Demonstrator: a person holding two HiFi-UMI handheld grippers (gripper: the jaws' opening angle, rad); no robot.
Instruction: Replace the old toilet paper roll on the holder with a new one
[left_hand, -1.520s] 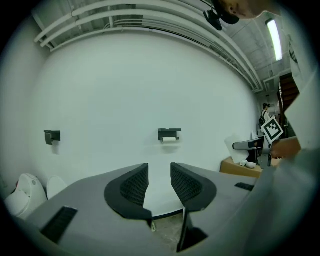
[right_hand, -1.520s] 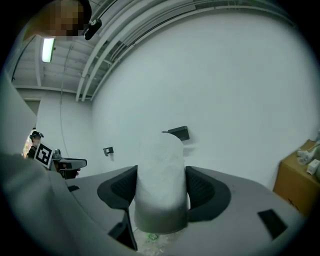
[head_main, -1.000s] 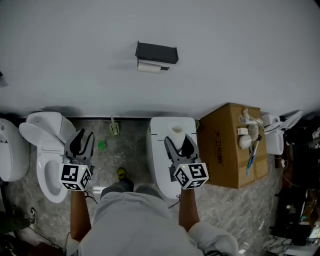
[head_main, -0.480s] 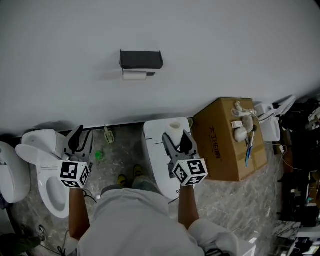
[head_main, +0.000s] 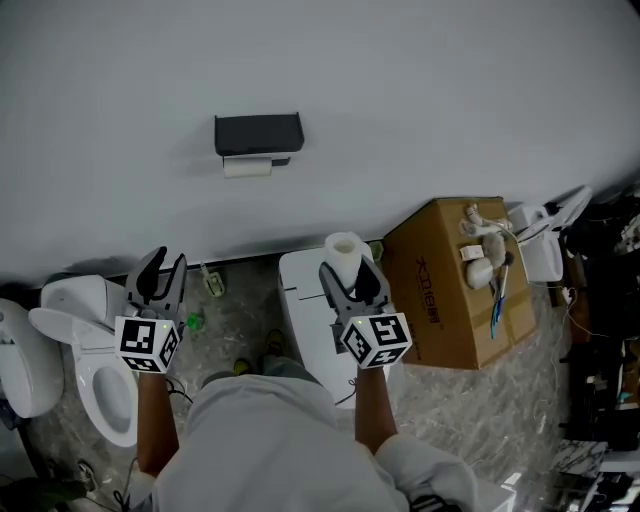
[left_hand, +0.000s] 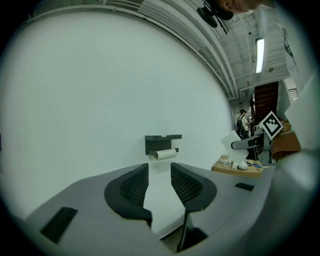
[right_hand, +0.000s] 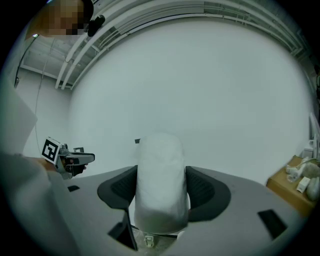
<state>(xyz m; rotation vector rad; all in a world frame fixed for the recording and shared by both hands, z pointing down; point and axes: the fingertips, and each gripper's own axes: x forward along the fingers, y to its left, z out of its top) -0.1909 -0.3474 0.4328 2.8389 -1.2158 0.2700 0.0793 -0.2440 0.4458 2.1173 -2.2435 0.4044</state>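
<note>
The black wall holder (head_main: 258, 133) carries the thin old roll (head_main: 247, 167) under its shelf. In the left gripper view, holder (left_hand: 162, 142) and old roll (left_hand: 165, 154) lie straight ahead on the wall, still at a distance. My left gripper (head_main: 160, 272) is open, nothing between its pads (left_hand: 134, 185). My right gripper (head_main: 350, 280) is shut on the new white roll (head_main: 343, 253), held upright; in the right gripper view the roll (right_hand: 161, 180) fills the gap between both pads. The left gripper (right_hand: 70, 159) shows at that view's left.
A white toilet (head_main: 95, 345) with its lid up stands below the left gripper, a second white fixture (head_main: 305, 320) below the right. A cardboard box (head_main: 445, 290) with small items on top is to the right, clutter beyond it. The white wall is ahead.
Both grippers have moved forward toward the wall and slightly up. The new roll has travelled with the right gripper and now stands higher above the white fixture.
</note>
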